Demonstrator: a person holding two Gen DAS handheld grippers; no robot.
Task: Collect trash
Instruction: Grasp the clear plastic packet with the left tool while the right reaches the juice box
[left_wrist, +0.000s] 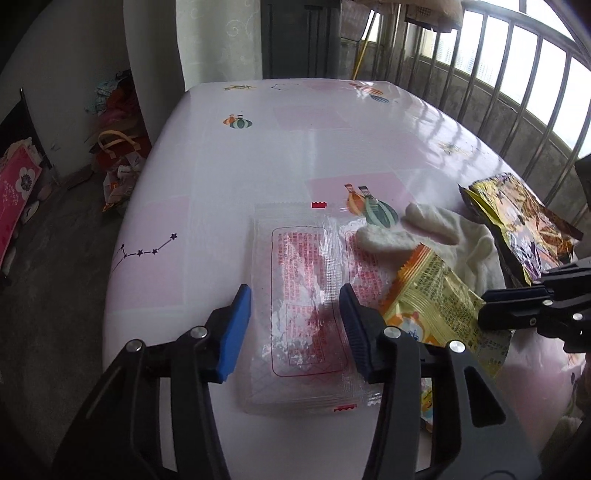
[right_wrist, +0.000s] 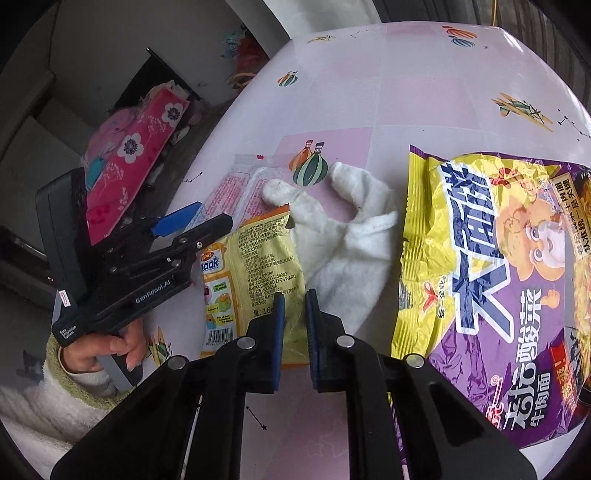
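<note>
Nearest, the left gripper (left_wrist: 291, 325) straddles the clear wrapper (left_wrist: 299, 295) lying flat on the table (left_wrist: 229, 155), jaws half apart and not visibly pressing it, while the right gripper (right_wrist: 295, 325) has its jaws nearly together on the near edge of the small yellow wrapper (right_wrist: 255, 273). Both films look light, limp and slippery, so a pinch at a raised edge or crease should serve better than one on the flat middle. Beyond lie a white glove (right_wrist: 343, 240) and a large noodle packet (right_wrist: 491, 280) near the table's right edge, with open tabletop farther off.
</note>
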